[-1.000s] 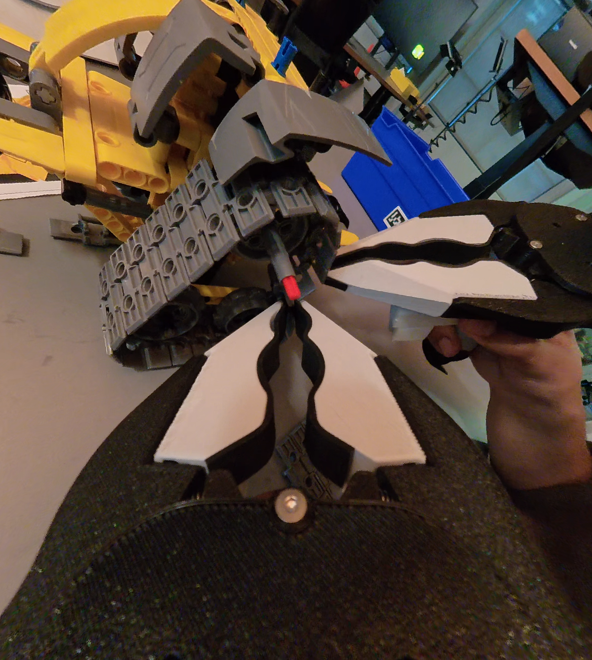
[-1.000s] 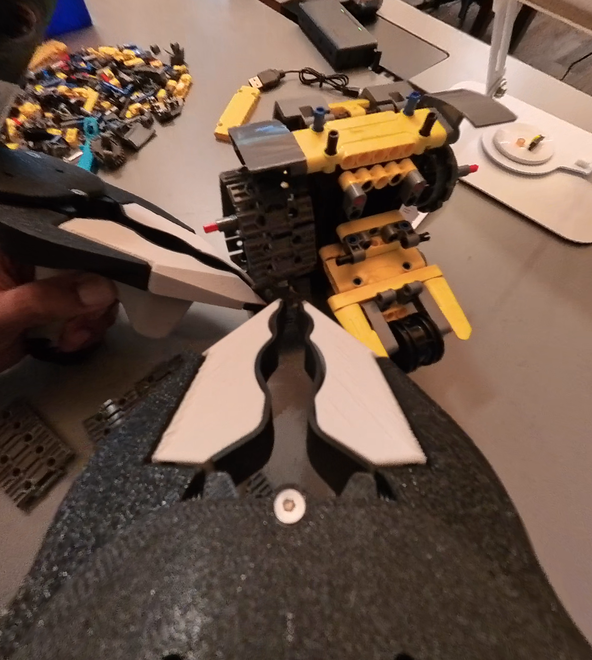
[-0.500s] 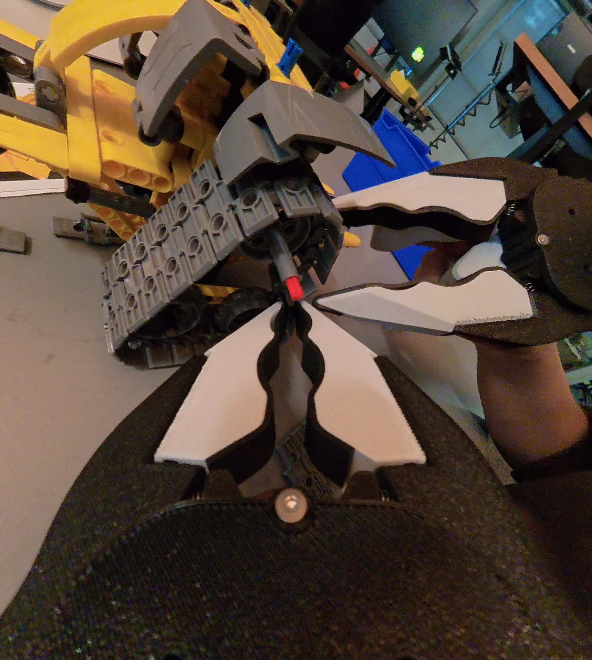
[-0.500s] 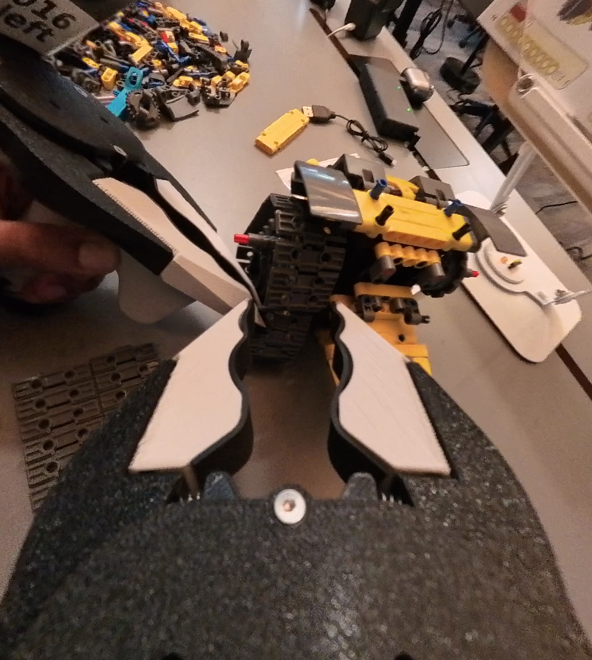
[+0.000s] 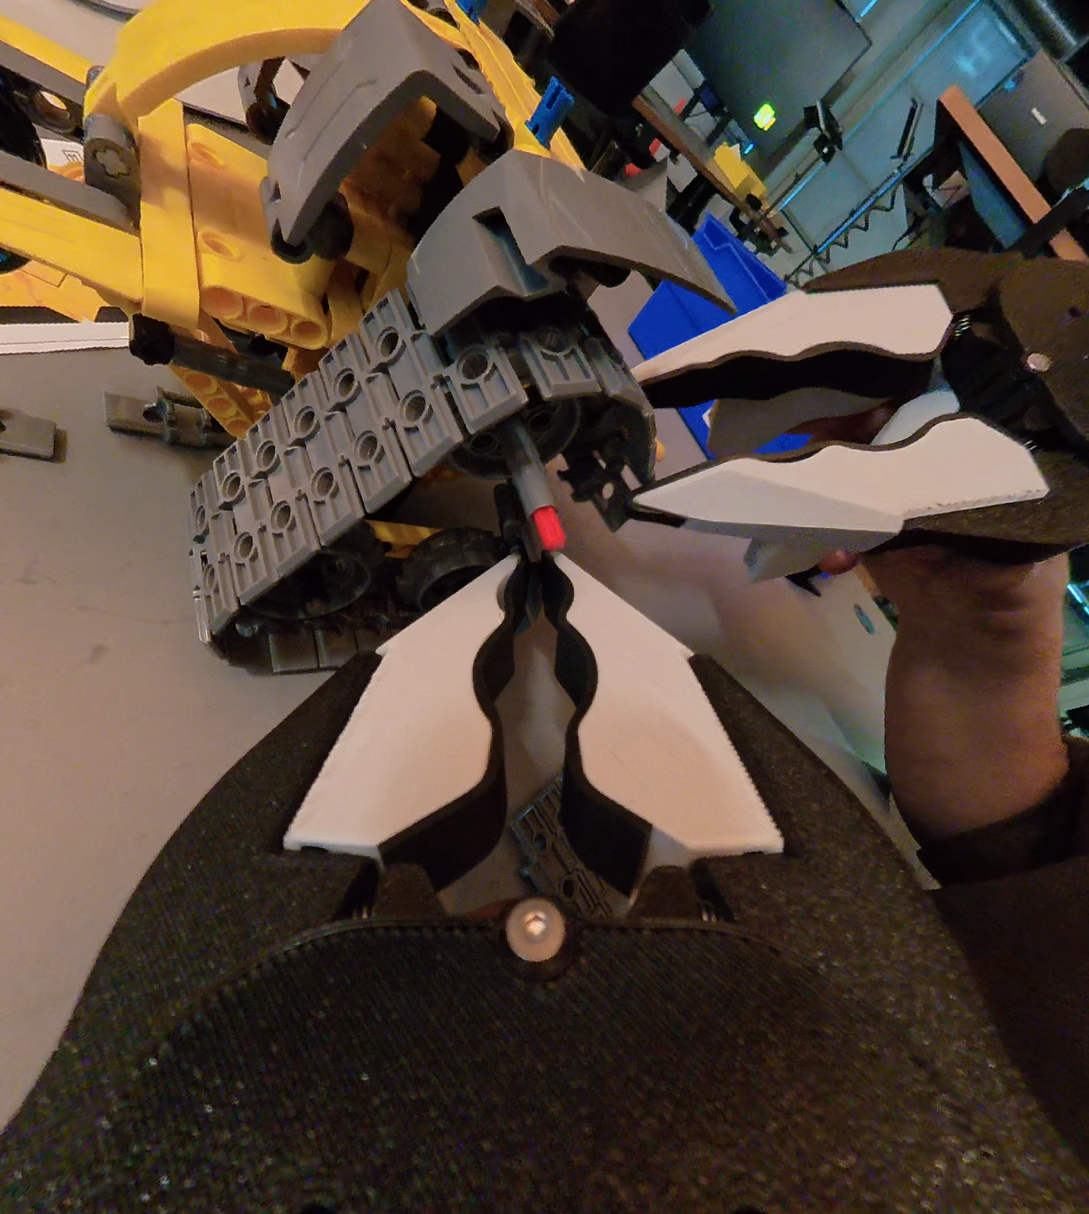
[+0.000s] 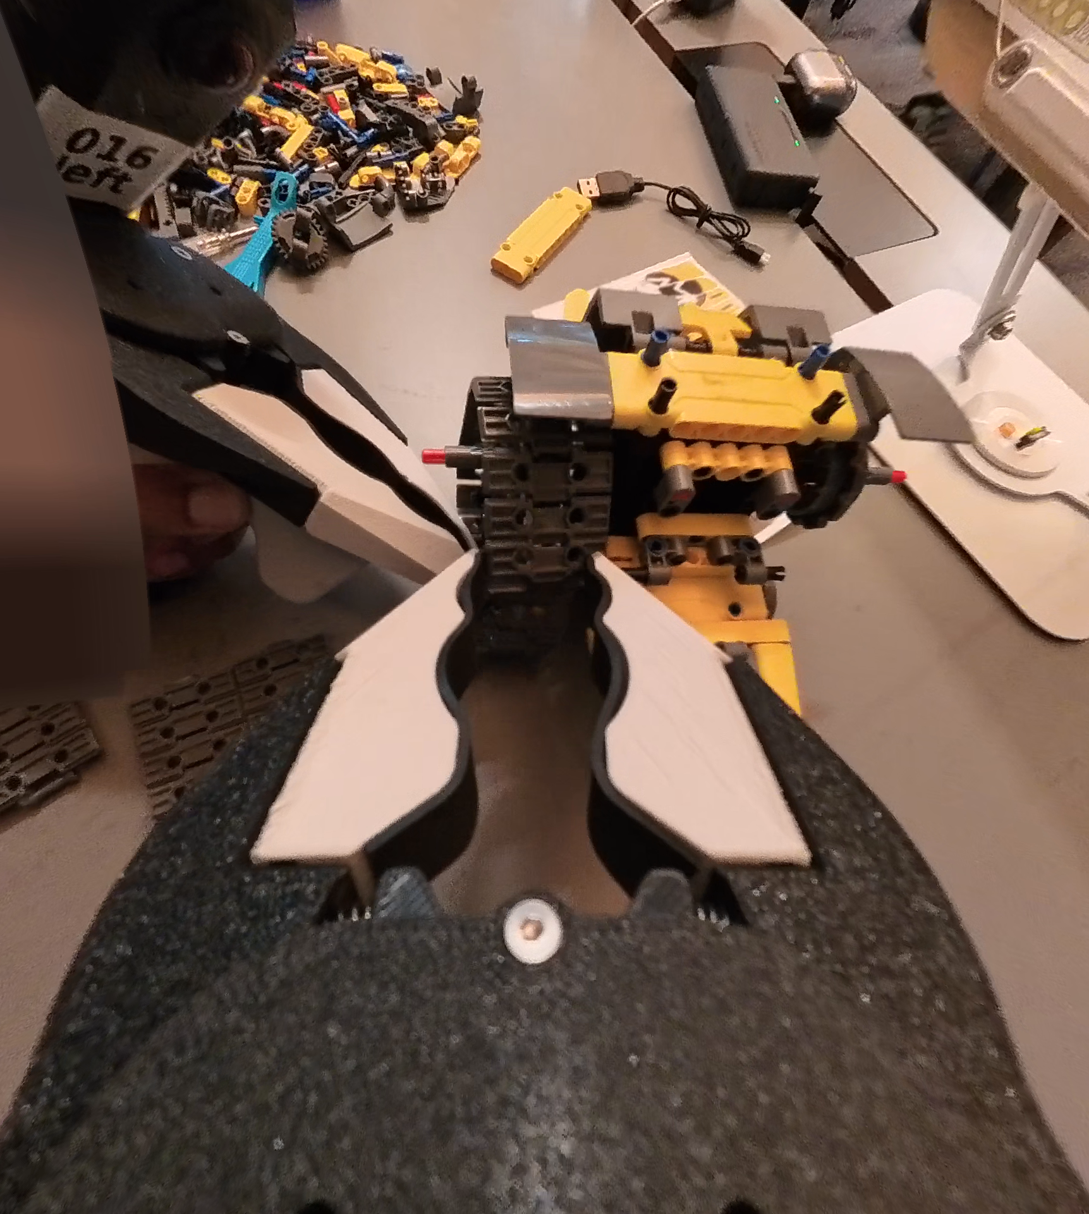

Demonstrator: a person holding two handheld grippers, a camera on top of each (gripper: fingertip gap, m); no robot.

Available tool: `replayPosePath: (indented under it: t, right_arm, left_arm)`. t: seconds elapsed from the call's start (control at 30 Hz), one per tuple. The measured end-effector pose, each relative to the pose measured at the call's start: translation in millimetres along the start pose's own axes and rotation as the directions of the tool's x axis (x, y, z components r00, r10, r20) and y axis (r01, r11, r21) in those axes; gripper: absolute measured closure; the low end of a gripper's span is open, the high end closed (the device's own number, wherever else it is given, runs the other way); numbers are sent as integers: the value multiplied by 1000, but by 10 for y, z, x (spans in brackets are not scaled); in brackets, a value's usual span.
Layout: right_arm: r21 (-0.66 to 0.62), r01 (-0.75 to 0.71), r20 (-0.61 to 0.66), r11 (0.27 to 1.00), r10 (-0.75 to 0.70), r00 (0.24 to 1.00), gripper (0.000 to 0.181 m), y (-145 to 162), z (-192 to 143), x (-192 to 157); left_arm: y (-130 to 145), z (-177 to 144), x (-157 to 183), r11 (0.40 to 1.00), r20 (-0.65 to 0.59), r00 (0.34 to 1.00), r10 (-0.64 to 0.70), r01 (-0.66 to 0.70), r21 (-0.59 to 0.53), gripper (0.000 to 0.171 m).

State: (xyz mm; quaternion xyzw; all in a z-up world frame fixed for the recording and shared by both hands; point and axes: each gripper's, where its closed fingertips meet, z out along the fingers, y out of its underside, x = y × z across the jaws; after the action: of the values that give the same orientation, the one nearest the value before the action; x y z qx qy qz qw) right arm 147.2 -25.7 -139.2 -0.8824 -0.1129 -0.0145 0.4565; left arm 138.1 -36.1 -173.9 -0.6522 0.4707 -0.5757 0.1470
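1. Our left gripper (image 5: 532, 558) has its fingertips pinched together on a small dark part at the lower edge of the yellow brick-built vehicle (image 5: 213, 263), just below the grey axle with a red tip (image 5: 538, 506).
2. Our right gripper (image 6: 532, 565) stands open — its two white fingers (image 6: 673, 742) sit either side of the dark grey track (image 6: 532, 506) at the vehicle's end, close to its links; we cannot tell whether they touch.
3. The left gripper comes in from the left in the right wrist view, its tips beside the right gripper's left finger and the track, so the two tools crowd the same corner of the model.
4. The vehicle rests on the grey worktop (image 6: 922, 821) near its middle — yellow body, grey curved panels (image 6: 558, 374), black wheels, blue and black pins on top.
5. Around it: flat sections of spare track (image 6: 23, 749) lie toward the near left edge, a heap of loose bricks (image 6: 358, 151) toward the far left, and a yellow beam (image 6: 541, 233) beside a black cable (image 6: 679, 203).
6. A white lamp base (image 6: 1021, 525) sits at the right edge, a black box (image 6: 758, 141) farther back.
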Motion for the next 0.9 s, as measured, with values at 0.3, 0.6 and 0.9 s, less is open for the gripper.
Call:
replayPosePath:
  t: [0.3, 0.6, 0.9]
  right_arm:
    - [-143, 114, -45, 983, -121, 992, 158, 191, 129, -19]
    - [-39, 286, -95, 957, -289, 953, 160, 10, -41, -5]
    - [-8, 277, -75, 961, -277, 958, 137, 42, 71, -2]
  left_arm:
    - [-13, 2, 15, 998, 40, 997, 63, -63, 10, 171]
    - [-18, -1, 16, 998, 29, 998, 53, -53, 13, 171]
    - [-23, -1, 17, 997, 44, 996, 76, -77, 15, 171]
